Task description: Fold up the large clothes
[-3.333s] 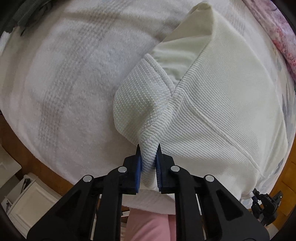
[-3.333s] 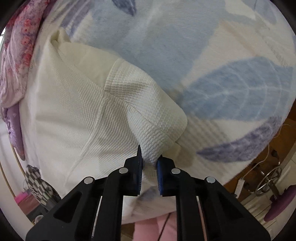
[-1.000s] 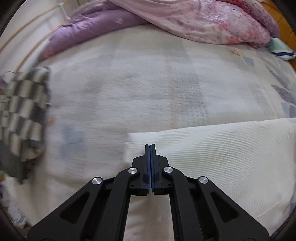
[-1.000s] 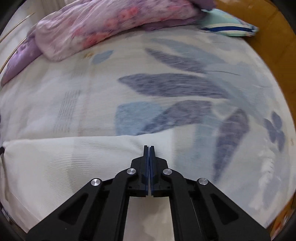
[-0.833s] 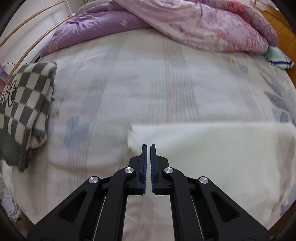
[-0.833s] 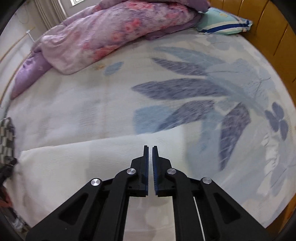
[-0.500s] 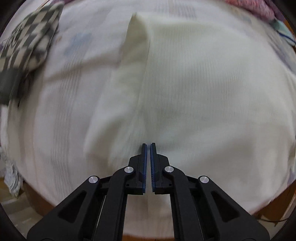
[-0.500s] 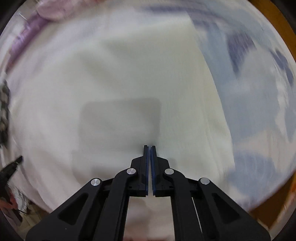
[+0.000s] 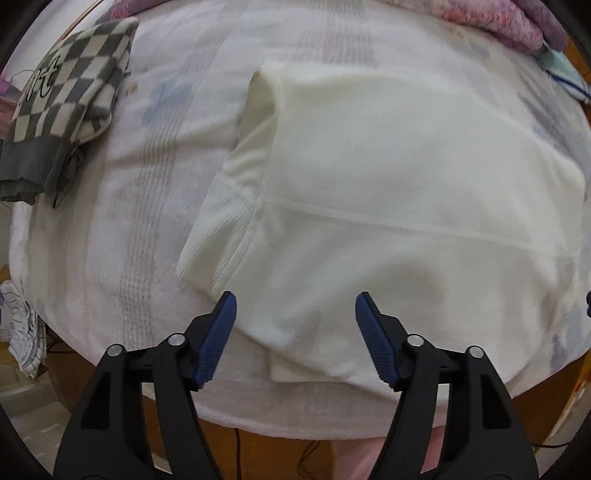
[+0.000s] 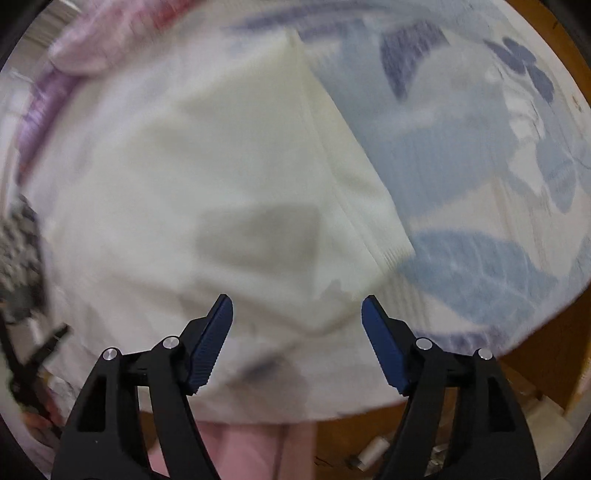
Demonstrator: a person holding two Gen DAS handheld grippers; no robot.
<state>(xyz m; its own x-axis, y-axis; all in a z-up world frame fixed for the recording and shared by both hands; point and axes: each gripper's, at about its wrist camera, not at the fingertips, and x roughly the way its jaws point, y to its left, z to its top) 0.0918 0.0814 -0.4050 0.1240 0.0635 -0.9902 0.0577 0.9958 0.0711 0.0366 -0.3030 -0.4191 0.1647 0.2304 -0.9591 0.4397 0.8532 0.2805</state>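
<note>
A cream waffle-knit garment [image 9: 388,192] lies folded flat on the bed, its near edge close to the bed's front edge. My left gripper [image 9: 295,306] hangs above that near-left corner, pointing down, its jaws opening wide and clear of the cloth. In the right wrist view the same garment [image 10: 229,177] appears blurred, with its right fold edge running up the middle. My right gripper [image 10: 297,308] hovers over the near-right corner, jaws also opening, pads not pressing the fabric.
A grey-and-cream checkered folded cloth [image 9: 66,99] lies at the bed's left. A pink and purple floral quilt [image 9: 517,22] is bunched at the far side. The bedsheet [image 10: 480,184] carries blue leaf prints. Wooden bed frame and floor clutter [image 10: 373,452] lie below the front edge.
Both grippers pulled back from the far side toward the bed's front edge, tilted downward, and went from shut to wide open. The garment now lies folded over.
</note>
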